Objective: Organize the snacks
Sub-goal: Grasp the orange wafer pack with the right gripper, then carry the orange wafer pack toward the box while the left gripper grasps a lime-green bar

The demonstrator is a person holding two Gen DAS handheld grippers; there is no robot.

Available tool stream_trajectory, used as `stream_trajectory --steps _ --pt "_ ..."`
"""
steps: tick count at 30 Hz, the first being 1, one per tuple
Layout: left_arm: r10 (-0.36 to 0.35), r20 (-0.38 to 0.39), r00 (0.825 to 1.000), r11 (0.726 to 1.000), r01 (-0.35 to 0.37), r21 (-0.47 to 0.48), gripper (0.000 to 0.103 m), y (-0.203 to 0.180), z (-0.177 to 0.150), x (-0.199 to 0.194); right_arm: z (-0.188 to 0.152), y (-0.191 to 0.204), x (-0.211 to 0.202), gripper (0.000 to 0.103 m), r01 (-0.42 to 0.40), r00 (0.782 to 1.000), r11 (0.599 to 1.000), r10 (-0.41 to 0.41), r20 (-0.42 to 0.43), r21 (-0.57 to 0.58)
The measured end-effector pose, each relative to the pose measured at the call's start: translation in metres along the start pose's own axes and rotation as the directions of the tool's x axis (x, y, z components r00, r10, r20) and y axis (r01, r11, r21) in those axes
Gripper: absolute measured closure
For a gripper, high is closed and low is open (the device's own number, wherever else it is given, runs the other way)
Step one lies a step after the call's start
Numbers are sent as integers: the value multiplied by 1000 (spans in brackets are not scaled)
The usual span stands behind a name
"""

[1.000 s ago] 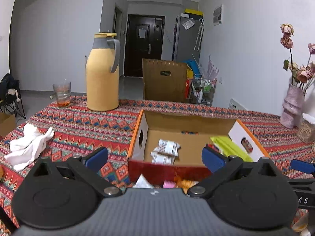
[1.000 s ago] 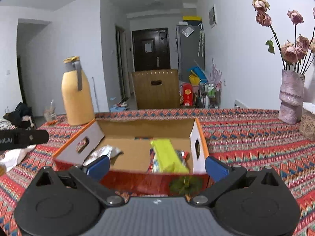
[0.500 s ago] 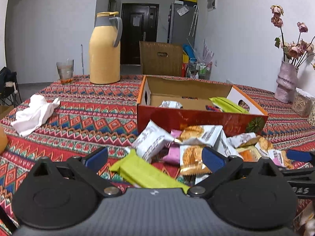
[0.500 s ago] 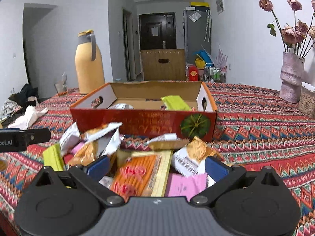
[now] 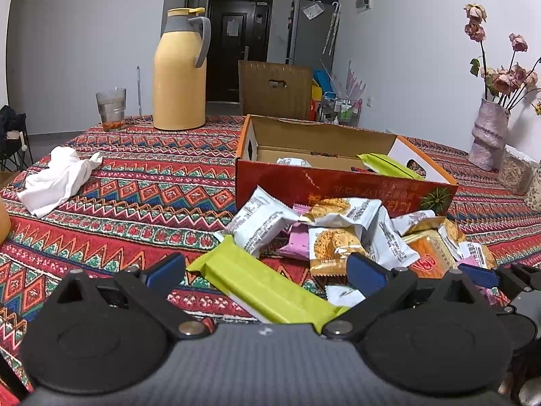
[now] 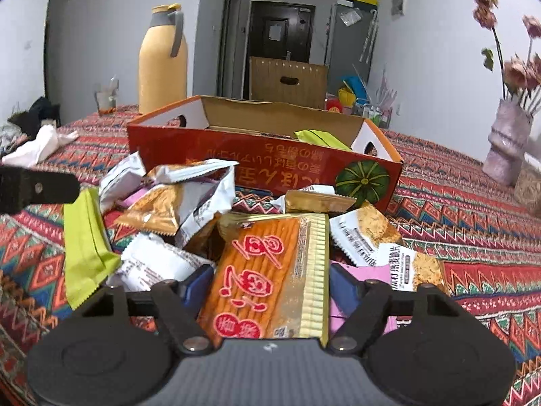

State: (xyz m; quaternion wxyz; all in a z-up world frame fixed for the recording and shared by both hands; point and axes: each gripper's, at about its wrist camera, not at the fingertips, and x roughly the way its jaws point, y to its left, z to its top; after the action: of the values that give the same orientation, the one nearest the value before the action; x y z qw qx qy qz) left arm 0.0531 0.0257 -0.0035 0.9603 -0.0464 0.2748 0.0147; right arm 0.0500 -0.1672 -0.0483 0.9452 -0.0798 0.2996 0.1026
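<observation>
A pile of snack packets lies on the patterned tablecloth in front of a red cardboard box that holds a few packets. My left gripper is open, its fingers on either side of a lime-green packet. My right gripper has closed in around an orange cracker packet, its blue pads at or near the packet's two sides. The box also shows in the right wrist view, behind the pile. The lime-green packet lies at the left there.
A yellow thermos and a glass stand at the back left. A white cloth lies at the left. A vase of dried roses stands at the right. A brown box is behind the table.
Both grippers have dropped from above the box to the pile in front of it. The right gripper's fingers have narrowed around the orange cracker packet.
</observation>
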Motion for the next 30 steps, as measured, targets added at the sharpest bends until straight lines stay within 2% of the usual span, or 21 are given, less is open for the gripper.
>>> stream_trajectory --steps 3,6,9,15,21,30 --pt "-1 -7 1000 1000 1 -2 0 0 -2 1 -3 3 -3 45 5 1000 999 -5 17 -36" --pt "5 -15 1000 1000 -5 -8 0 0 -3 3 -5 2 -10 65 -22 999 999 24 38 -45" --pt "5 -16 1000 1000 -5 -14 0 2 -4 3 -3 -3 -15 72 -50 997 999 51 55 -22" --pt "23 -32 999 999 -24 -26 0 2 -3 6 -1 -17 -28 73 -74 991 997 71 111 28" --pt "75 -79 994 997 -77 -27 0 -4 1 19 2 -39 -41 73 -51 985 995 36 168 89" --pt "184 -219 958 979 -199 -49 0 -7 1 56 0 -66 -41 73 -18 984 987 -10 177 159"
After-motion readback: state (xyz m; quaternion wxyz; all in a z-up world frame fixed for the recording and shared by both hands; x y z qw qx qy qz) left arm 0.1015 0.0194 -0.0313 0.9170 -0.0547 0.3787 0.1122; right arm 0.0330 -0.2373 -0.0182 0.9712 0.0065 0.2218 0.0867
